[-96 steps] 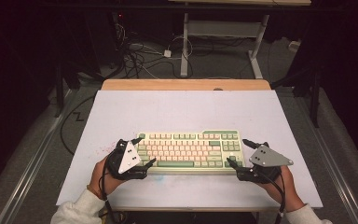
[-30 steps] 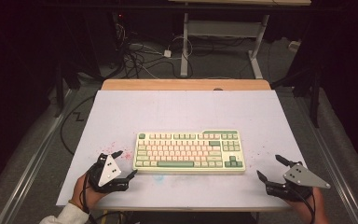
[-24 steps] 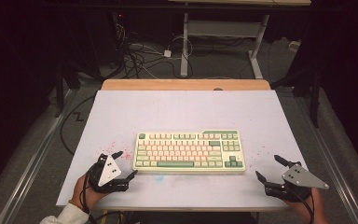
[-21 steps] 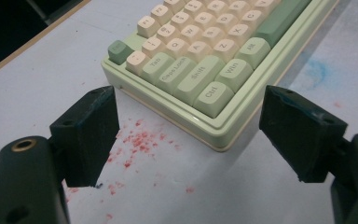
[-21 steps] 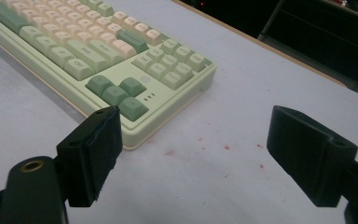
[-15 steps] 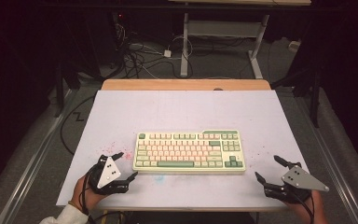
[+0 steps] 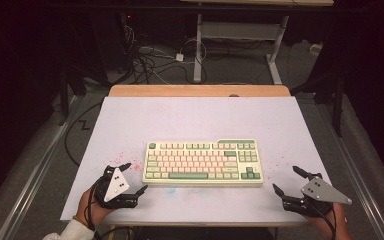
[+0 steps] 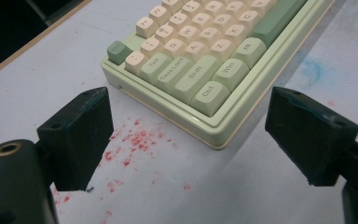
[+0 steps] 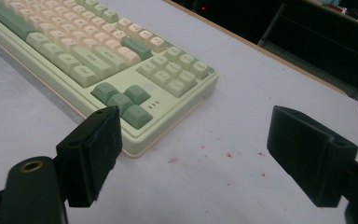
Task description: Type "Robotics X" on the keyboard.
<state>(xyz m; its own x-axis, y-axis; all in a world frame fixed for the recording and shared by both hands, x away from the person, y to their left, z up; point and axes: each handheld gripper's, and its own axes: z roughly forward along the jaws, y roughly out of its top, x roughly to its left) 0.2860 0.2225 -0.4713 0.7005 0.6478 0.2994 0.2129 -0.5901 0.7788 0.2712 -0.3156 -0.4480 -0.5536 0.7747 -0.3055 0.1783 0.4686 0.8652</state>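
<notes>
A pale green keyboard (image 7: 203,162) with cream and green keys lies flat in the middle of the white table (image 7: 195,117). My left gripper (image 7: 136,177) rests near the table's front edge, just off the keyboard's front left corner (image 8: 216,135). Its jaws have just been opening and stand open with nothing between them (image 8: 189,116). My right gripper (image 7: 285,178) sits off the keyboard's front right corner (image 9: 135,147), apart from it. It too is open and holds nothing (image 9: 196,130).
Red specks (image 8: 135,140) and a faint blue smear (image 8: 312,70) mark the table top by the keyboard. A wooden strip (image 7: 200,90) runs along the far edge. Beyond it are cables (image 7: 155,57) and a desk frame (image 7: 240,35) on the floor.
Both grippers were at the keyboard's two ends three seconds ago and have drawn back toward the front edge. Over the last second they have stayed put. The keyboard has not shifted.
</notes>
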